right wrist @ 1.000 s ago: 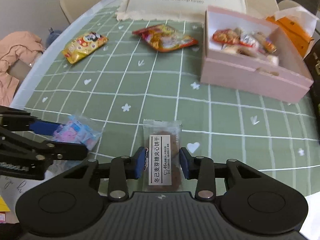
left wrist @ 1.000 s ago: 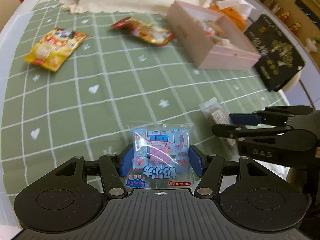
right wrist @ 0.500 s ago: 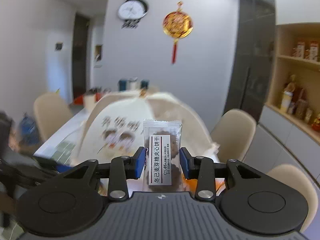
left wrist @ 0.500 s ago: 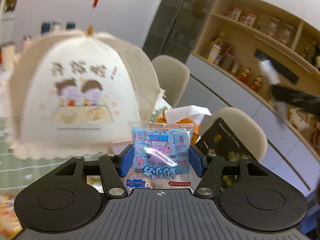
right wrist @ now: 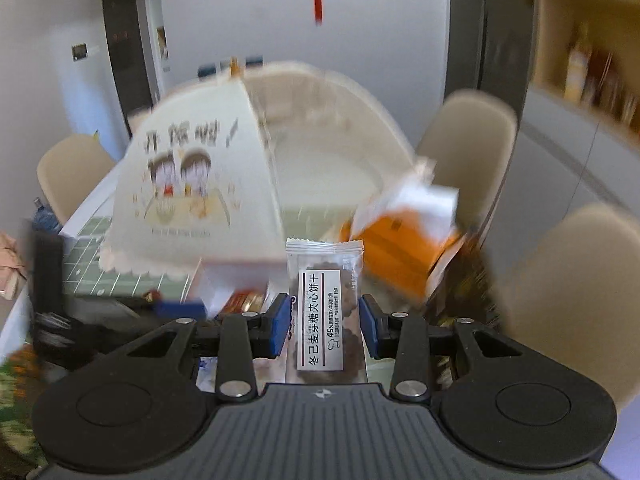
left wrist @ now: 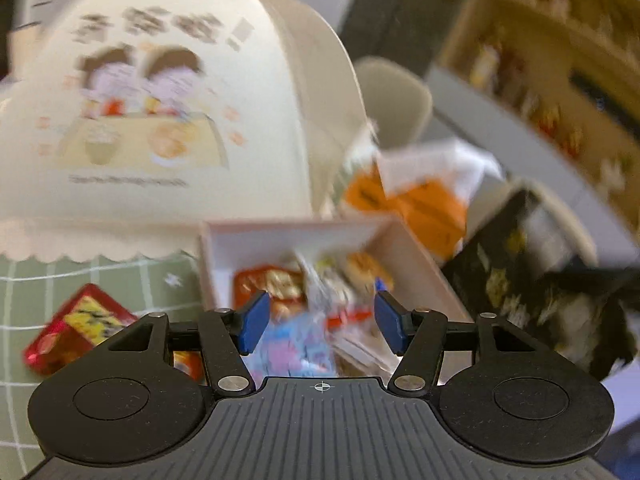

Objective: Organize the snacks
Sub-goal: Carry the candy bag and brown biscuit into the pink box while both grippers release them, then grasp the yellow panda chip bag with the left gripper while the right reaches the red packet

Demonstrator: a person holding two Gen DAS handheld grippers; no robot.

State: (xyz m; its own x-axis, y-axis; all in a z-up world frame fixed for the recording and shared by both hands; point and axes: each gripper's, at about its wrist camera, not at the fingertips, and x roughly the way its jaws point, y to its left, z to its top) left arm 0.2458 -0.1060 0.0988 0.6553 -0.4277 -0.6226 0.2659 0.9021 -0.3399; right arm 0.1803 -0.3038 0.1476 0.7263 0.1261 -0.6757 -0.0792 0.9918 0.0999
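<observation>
My left gripper (left wrist: 322, 322) hangs over the open pink box (left wrist: 420, 264), which holds several snack packets. Its jaws are closing a little, and nothing is pressed between them. The blue cartoon packet (left wrist: 296, 344) shows blurred and low, over the box, apart from the right pad. My right gripper (right wrist: 324, 320) is shut on a clear biscuit packet (right wrist: 324, 304) with a white label, held upright. In the right wrist view only a blurred corner of the pink box (right wrist: 204, 280) shows, with the left gripper (right wrist: 176, 308) in front of it.
A cream dome food cover (left wrist: 160, 120) stands behind the box on the green checked tablecloth (left wrist: 100, 272). A red snack packet (left wrist: 80, 328) lies left of the box. An orange tissue pack (left wrist: 420, 208) and a black box (left wrist: 520, 280) sit to the right. Beige chairs (right wrist: 468, 140) ring the table.
Both grippers rose from the table's front and travelled to the pink box. The blue packet has left the left pads and dropped toward the box. The right gripper still holds the biscuit packet.
</observation>
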